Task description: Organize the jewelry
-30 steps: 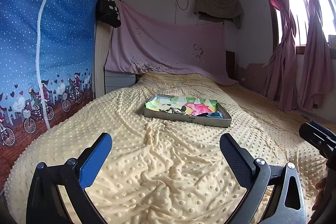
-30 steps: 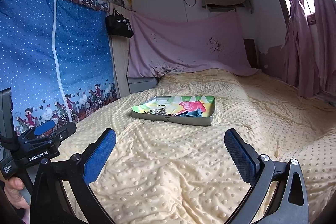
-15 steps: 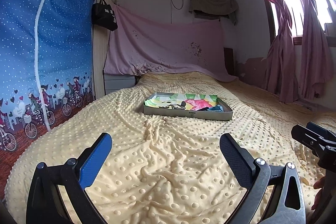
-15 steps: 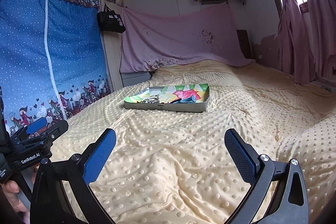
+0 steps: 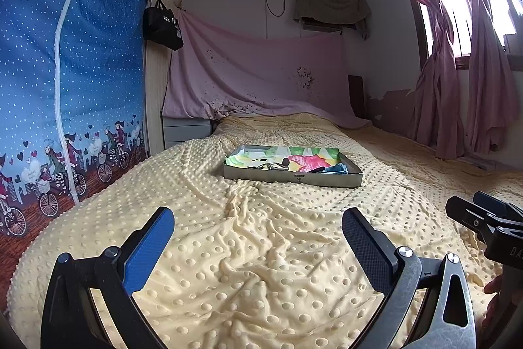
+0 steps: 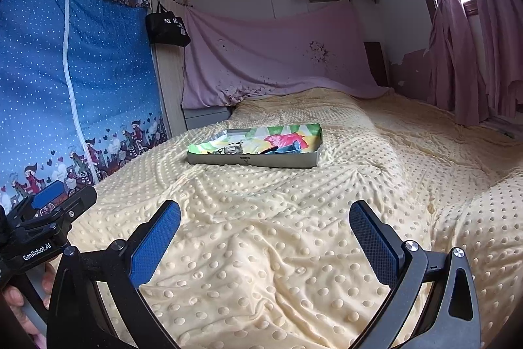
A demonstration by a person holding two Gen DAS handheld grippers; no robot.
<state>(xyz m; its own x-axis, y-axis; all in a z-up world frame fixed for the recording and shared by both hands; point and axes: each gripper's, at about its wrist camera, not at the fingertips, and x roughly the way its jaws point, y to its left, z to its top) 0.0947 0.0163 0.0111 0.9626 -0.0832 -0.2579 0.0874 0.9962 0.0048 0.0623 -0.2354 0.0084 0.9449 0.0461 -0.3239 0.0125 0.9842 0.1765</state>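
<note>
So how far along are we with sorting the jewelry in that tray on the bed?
Nothing looks done yet. The left gripper and right gripper are both open and empty, held above the yellow blanket, well short of the tray. A tangle of small items lies in the tray, too small to identify. Reaching in, picking and sorting all remain.

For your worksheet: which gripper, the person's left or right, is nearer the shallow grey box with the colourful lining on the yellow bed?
Neither clearly: left gripper and right gripper both hover open, short of the shallow grey box.
</note>
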